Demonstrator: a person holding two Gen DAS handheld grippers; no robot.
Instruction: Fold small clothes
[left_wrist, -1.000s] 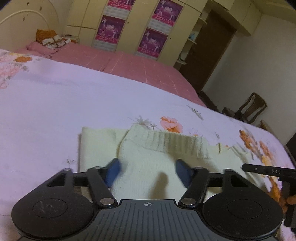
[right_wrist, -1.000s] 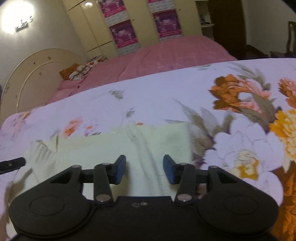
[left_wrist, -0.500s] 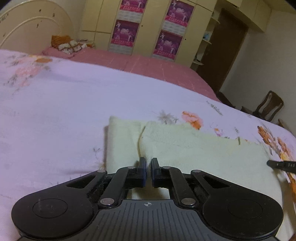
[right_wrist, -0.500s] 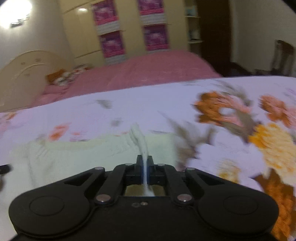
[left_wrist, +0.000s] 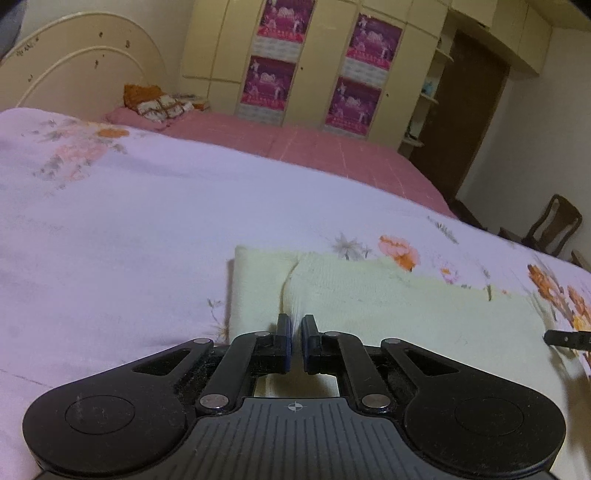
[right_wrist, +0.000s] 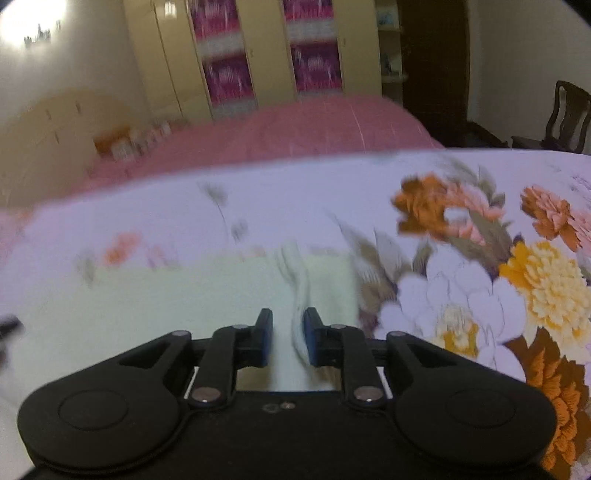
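Folding looks part done: sweater (left_wrist: 388, 306) lies as a flat band on the bed (left_wrist: 129, 229), left gripper (left_wrist: 294, 341) nearly closed, right gripper (right_wrist: 287, 338) slightly parted around a ridge, final folds remaining.

We see through two cameras, one sitting on each gripper and looking forward along its fingers. The left camera sits low and close over the left gripper (left_wrist: 294, 343) and looks across the bed (left_wrist: 147, 229) toward the cupboards (left_wrist: 317, 62) and the door (left_wrist: 465, 122). The right camera sits just as low behind the right gripper (right_wrist: 288, 338) and faces the same way, but its picture is blurry. Both show the pale sweater (left_wrist: 388, 306) right in front, the flowery bed cover, the pink bed behind and the chair (right_wrist: 565, 114).
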